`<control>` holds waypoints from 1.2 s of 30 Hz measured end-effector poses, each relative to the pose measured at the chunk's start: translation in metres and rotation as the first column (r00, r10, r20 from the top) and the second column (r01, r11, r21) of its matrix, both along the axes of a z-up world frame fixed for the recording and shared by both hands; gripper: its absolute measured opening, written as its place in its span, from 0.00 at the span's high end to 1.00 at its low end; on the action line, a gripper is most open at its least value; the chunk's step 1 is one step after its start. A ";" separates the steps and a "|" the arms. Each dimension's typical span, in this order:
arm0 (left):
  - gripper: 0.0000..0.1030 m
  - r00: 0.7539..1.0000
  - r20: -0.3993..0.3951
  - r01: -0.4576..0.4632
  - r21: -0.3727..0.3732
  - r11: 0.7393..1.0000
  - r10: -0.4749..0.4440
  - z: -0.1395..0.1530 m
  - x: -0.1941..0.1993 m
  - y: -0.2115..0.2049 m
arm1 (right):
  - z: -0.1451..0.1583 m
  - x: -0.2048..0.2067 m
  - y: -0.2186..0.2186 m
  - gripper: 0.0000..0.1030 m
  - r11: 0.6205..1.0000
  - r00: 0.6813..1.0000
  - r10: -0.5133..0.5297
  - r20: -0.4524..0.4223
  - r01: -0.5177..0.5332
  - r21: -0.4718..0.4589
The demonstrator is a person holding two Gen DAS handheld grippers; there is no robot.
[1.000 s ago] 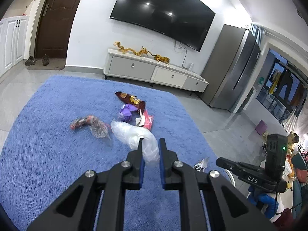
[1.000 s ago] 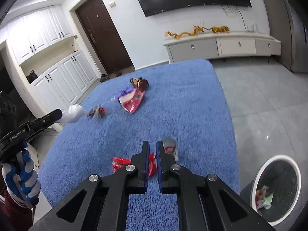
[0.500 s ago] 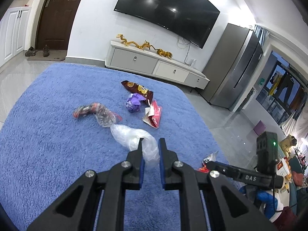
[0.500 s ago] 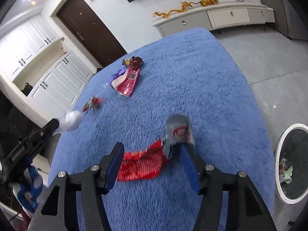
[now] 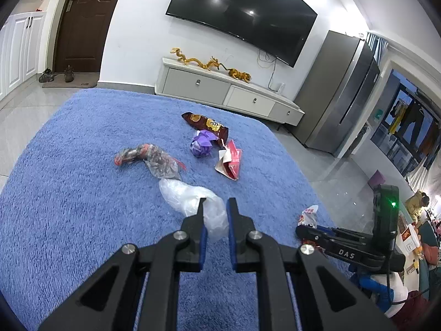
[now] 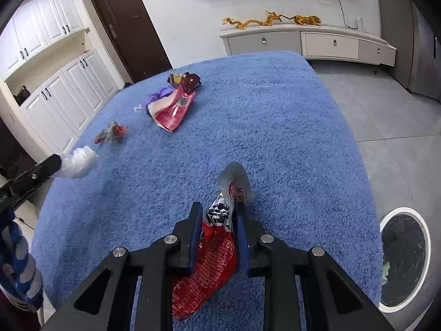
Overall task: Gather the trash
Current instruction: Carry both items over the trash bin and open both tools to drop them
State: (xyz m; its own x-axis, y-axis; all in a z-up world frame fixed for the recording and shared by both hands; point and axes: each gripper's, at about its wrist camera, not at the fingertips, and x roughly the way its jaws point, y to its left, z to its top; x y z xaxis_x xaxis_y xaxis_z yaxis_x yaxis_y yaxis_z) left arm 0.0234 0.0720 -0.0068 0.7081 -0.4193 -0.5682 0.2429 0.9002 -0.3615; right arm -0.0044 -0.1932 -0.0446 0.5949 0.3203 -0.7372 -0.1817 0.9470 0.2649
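Gripping the clear plastic bag [image 5: 193, 201] in my left tool [image 5: 215, 207], I see it trail forward and to the left from the fingertips over the blue rug [image 5: 69, 193]. My right tool [image 6: 217, 212] has just been closing on the red snack wrapper [image 6: 209, 262]; its pads now pinch it. The wrapper's long axis runs along the fingers, silver end pointing away past the tips, red end hanging toward me. A white-rimmed bin [image 6: 425, 229] stands off the rug at right.
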 end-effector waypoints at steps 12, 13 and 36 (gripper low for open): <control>0.89 0.998 0.058 0.032 0.031 0.999 -0.034 0.024 -0.026 -0.020 | 0.041 -0.031 -0.007 0.78 0.995 0.992 0.045 0.115 -0.054 0.079; 0.89 0.997 0.061 0.038 0.033 0.999 -0.039 0.026 -0.030 -0.024 | 0.044 -0.034 -0.007 0.78 0.996 0.991 0.046 0.123 -0.055 0.076; 0.89 0.972 0.153 0.166 0.083 0.983 -0.177 0.058 -0.098 -0.097 | 0.089 -0.105 -0.057 0.78 0.996 0.962 -0.055 0.266 0.033 0.086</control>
State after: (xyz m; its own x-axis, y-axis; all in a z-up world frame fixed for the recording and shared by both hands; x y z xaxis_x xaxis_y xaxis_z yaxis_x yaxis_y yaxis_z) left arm -0.0748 -0.0250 0.0511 0.7126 -0.5057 -0.4863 0.4448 0.8617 -0.2442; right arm -0.1091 -0.2502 0.0448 0.7819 0.3410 -0.5219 -0.2148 0.9333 0.2879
